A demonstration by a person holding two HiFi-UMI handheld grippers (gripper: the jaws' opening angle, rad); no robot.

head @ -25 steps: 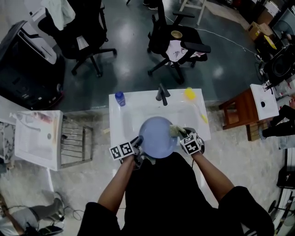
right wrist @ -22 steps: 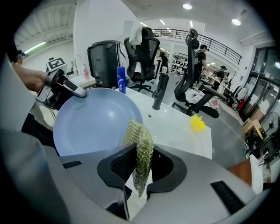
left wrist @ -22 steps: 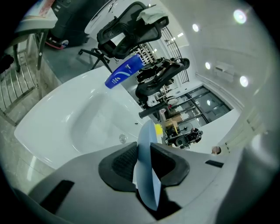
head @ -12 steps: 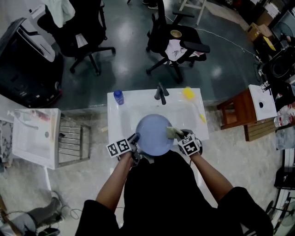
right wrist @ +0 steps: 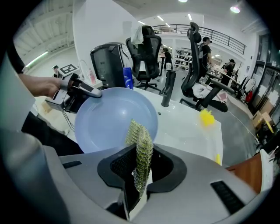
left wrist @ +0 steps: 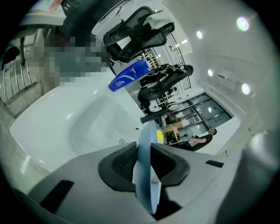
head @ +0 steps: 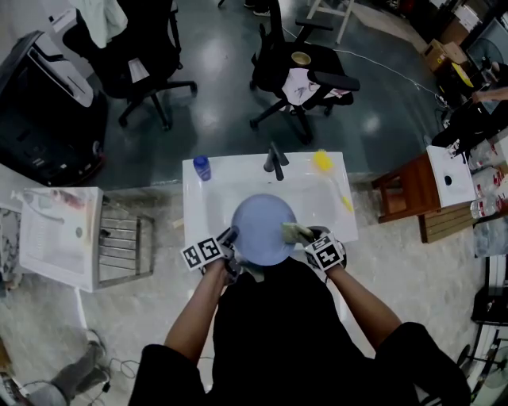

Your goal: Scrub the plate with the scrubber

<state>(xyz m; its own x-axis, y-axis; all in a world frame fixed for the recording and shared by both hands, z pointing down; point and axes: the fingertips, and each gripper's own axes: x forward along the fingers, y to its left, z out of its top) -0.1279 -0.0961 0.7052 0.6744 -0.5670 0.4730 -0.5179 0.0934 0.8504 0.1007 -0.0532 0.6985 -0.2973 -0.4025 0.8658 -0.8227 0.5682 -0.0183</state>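
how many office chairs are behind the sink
2. One black chair stands at the head view's upper left, a white cloth over its back; the other chair is just behind the sink, with clothes on its seat. Others may lie out of frame.

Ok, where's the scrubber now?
In the head view the scrubber is pinched in the right gripper, at the right edge of the plate, above the sink.

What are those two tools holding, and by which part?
The left gripper clamps the round pale blue plate by its rim; the right gripper pinches the yellow-green mesh scrubber by its lower end.
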